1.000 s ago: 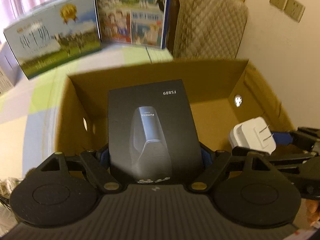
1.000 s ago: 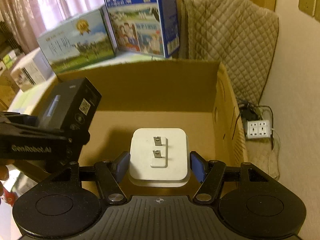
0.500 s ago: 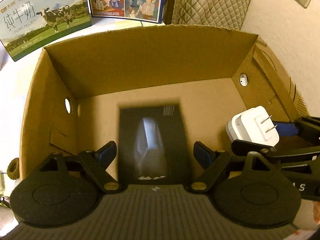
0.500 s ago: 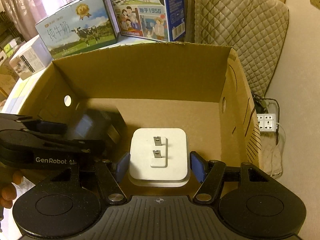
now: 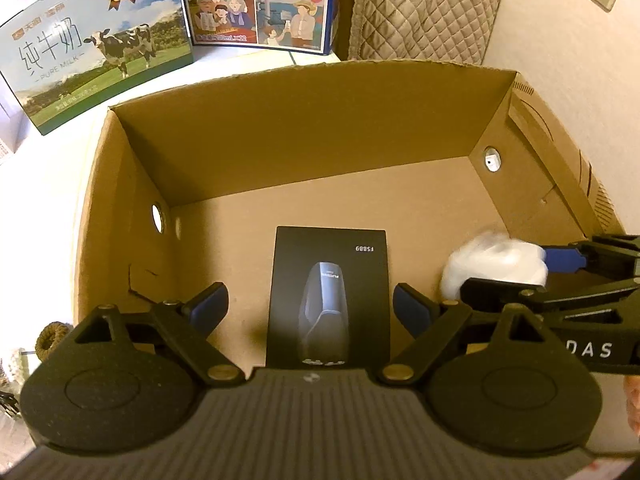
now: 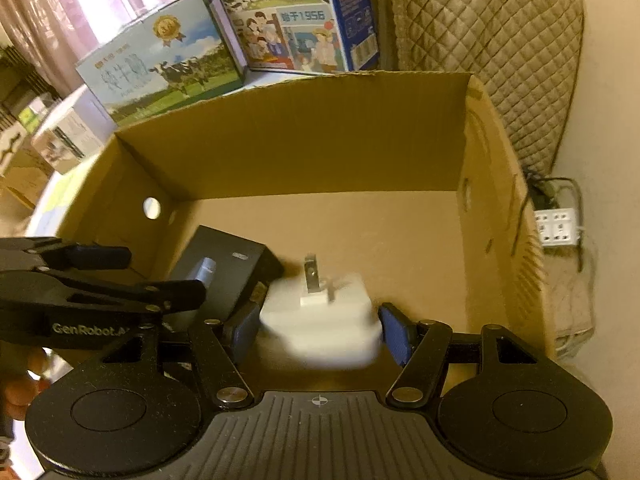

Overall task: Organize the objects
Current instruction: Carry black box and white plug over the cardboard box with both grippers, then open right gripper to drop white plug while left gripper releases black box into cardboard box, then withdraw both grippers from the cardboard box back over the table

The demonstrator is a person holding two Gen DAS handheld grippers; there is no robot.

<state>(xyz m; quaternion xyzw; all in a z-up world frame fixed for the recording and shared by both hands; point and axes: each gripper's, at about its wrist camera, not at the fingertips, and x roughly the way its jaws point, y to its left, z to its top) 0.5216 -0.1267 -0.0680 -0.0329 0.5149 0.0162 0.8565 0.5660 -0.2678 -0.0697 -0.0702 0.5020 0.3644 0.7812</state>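
Note:
A black product box (image 5: 330,292) lies flat on the floor of the open cardboard box (image 5: 304,116). My left gripper (image 5: 310,306) hangs open above it, one finger on each side and neither touching it. In the right wrist view the same black box (image 6: 224,272) lies at the left. A white plug charger (image 6: 320,320), prongs up, shows blurred and tilted between the pads of my right gripper (image 6: 319,331), whose jaws stand barely wider than it. It is loose and moving against them. From the left wrist view the charger (image 5: 494,268) is a white smear at my right gripper's fingertips.
Two milk cartons (image 5: 100,52) (image 5: 260,4) stand behind the cardboard box, with a quilted cover (image 5: 424,8) at the back right. A power strip (image 6: 558,226) with cables lies on the floor outside the right wall. A person's hand (image 6: 20,380) holds the left gripper.
The black box has left my left gripper and come to rest on the cardboard floor. The charger, steady in my right gripper before, now tips and blurs between the pads.

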